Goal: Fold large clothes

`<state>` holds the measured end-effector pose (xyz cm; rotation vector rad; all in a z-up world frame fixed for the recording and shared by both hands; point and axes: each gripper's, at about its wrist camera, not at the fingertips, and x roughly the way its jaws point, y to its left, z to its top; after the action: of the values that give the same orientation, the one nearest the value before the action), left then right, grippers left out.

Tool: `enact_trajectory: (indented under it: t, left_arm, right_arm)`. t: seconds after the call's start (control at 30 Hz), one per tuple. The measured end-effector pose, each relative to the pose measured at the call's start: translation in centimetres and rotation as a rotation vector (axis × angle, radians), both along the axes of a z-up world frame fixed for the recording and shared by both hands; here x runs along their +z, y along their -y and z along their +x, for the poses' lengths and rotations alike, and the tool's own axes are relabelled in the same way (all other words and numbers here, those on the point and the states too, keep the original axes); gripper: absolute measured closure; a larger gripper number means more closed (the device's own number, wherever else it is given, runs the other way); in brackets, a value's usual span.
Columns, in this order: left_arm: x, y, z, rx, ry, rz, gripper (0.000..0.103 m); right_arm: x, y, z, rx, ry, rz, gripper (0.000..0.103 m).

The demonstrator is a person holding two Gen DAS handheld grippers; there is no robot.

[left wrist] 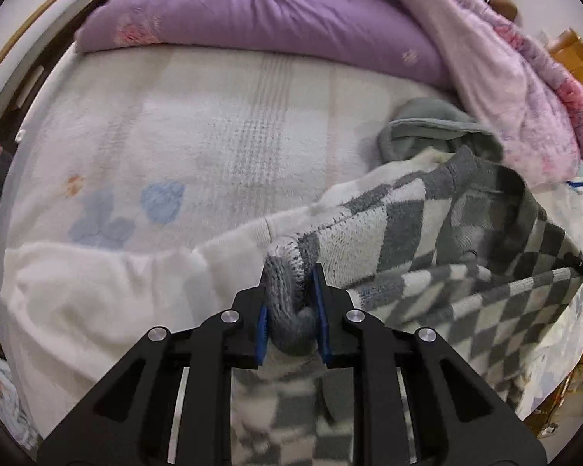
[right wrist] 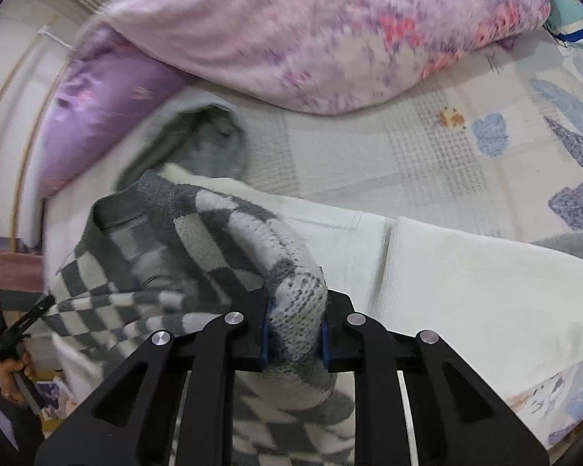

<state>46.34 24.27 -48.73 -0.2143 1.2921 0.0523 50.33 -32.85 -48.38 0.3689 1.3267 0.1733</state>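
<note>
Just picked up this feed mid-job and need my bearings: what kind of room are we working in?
Most likely a bedroom. The checkered sweater is being handled on a bed with a patterned sheet, and a purple quilt and a pink floral blanket are heaped at its far side.

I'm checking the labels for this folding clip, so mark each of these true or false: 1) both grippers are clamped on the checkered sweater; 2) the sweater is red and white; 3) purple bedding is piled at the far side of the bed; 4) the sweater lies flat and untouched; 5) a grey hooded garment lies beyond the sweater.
1) True: the left gripper and right gripper each pinch a fold of the checkered sweater.
2) False: it is grey and white.
3) True: purple bedding is heaped there.
4) False: it is bunched and held at two points.
5) True: the grey hooded garment lies behind it.
</note>
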Motion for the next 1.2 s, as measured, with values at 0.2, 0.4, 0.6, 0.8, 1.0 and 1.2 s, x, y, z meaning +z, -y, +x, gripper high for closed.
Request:
enact_trajectory:
  t: [0.2,0.4,0.6,0.8,1.0,1.2]
  left_arm:
    - [3.5,0.3,-8.7,0.095,0.051,-0.03,0.085]
    - [4.5,-0.6,-18.6,0.171,0.047,-0.07,0.086]
    - [2.6,-2.5,-29.4,0.225,0.02,-0.175,0.098]
    - [-3.9,-1.3,-35.1,0.193,-0.137,-0.258,0.098]
    - [-6.7,-2.5,-39.0,0.276,-0.157,-0.386,0.059]
    - [-5.3,-2.2,-41.5,0.384,-0.045,-0.578,0.036]
  right_arm:
    - [4.7,1.3,-6.3,0.006,0.061,0.114,0.087]
    - [7.9,2.9,-14.9,0.003,0.072,0.149,0.087]
    - [6.4,4.1,-25.0,-0.056,-0.018,0.162,0.087]
    - [-0.6,4.6,-33.8,-0.142,-0.137,0.077,0.087]
    - [-3.7,4.1,-37.6,-0.226,-0.182,0.003,0.065]
    - [-1.7,4.9,-41.2,-0.407,-0.166,0.153,0.051]
